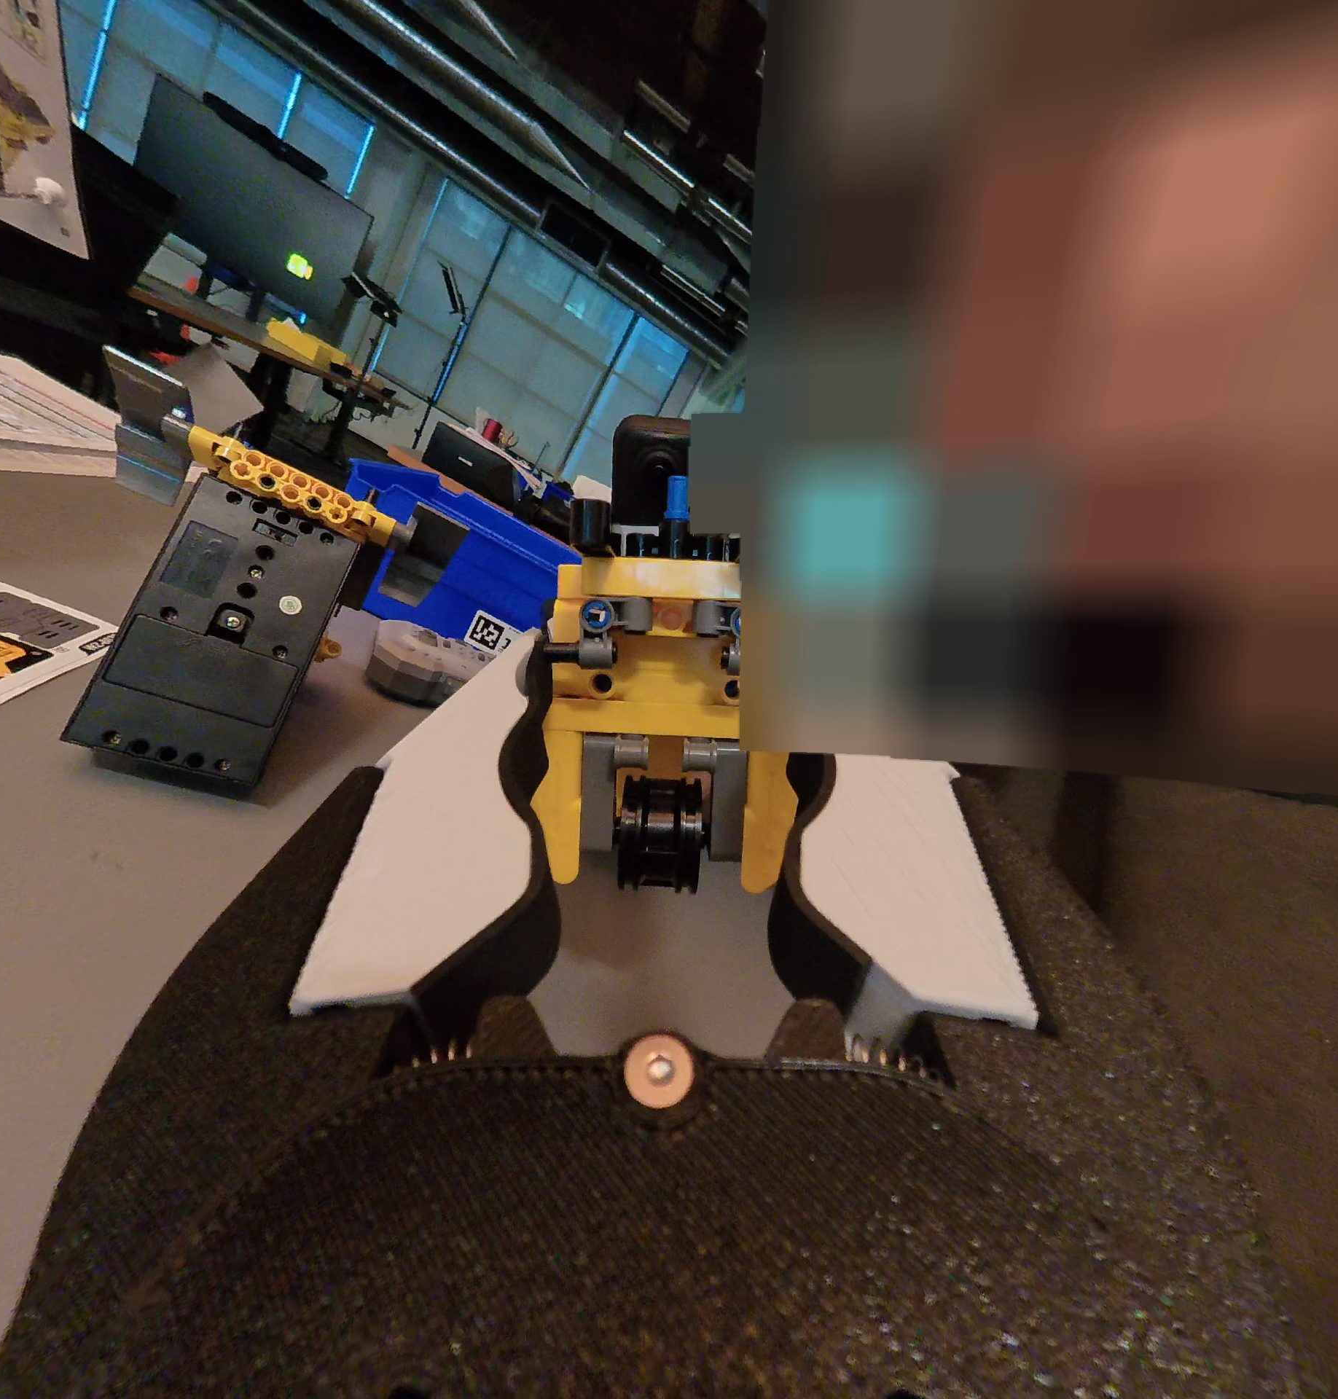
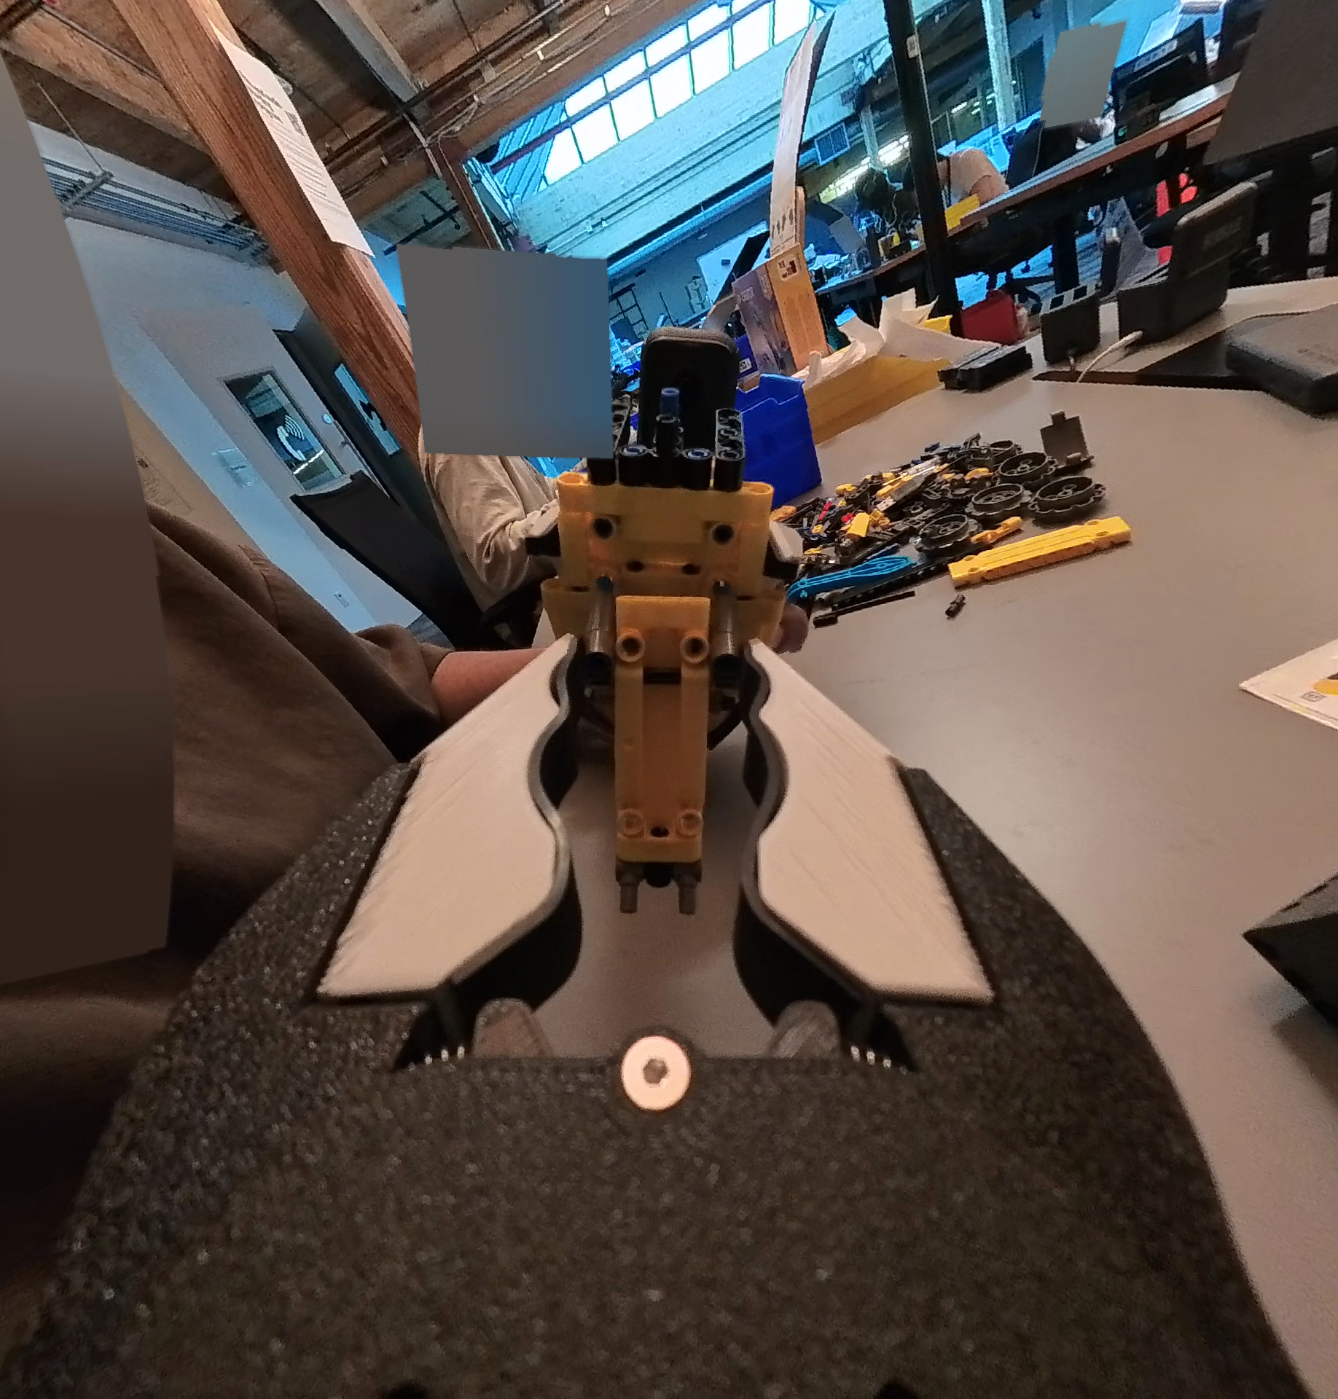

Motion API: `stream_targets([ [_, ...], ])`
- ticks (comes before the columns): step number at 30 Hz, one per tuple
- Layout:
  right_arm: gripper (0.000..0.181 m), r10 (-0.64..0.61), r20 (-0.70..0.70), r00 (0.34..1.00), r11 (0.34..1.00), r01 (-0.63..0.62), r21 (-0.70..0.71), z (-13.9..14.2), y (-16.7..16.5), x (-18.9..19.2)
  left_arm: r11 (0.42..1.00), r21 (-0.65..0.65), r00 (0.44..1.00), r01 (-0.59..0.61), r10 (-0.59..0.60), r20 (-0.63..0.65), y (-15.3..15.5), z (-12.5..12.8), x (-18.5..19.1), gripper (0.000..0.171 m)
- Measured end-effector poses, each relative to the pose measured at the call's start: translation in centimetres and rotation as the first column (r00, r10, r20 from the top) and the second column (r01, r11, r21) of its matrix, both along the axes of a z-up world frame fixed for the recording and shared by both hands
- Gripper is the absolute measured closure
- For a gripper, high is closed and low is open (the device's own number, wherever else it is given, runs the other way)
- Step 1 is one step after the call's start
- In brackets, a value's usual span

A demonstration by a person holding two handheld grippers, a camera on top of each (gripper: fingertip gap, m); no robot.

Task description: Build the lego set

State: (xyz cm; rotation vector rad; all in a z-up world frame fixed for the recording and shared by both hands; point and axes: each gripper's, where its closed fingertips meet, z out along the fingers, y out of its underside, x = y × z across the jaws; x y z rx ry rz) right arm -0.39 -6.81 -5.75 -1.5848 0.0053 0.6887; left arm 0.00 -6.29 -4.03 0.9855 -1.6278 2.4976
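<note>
A yellow brick assembly (image 1: 643,666) with grey and black connectors and a small black wheel (image 1: 657,833) underneath sits between the white fingers of my left gripper (image 1: 654,719), which is shut on it. A blurred patch hides the right fingertip. In the right wrist view the same yellow assembly (image 2: 662,545) points toward the camera, with a narrow yellow beam (image 2: 658,757) running back between the jaws. My right gripper (image 2: 660,651) is shut on it at the fingertips, pressing on the black pins at its sides. The two grippers face each other above the grey table (image 2: 1029,757).
A black box with a yellow holed beam on top (image 1: 212,628), a blue bin (image 1: 469,553), a grey part (image 1: 424,658) and a printed sheet (image 1: 15,643) lie left. Loose parts with black wheels (image 2: 954,507), a long yellow beam (image 2: 1037,560), a booklet (image 2: 1317,689). A brown sleeve (image 2: 272,719).
</note>
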Motion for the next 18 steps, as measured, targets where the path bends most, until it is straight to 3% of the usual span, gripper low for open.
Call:
stream_targets([
  [18, 0.142, -0.013, 0.023, 1.000, 1.000, 0.013, -0.017, -0.37, 0.09, 0.02, 0.999, 0.026, 0.999, -0.042, 0.042, 0.009, -0.16, -0.36, 0.26, 0.113],
])
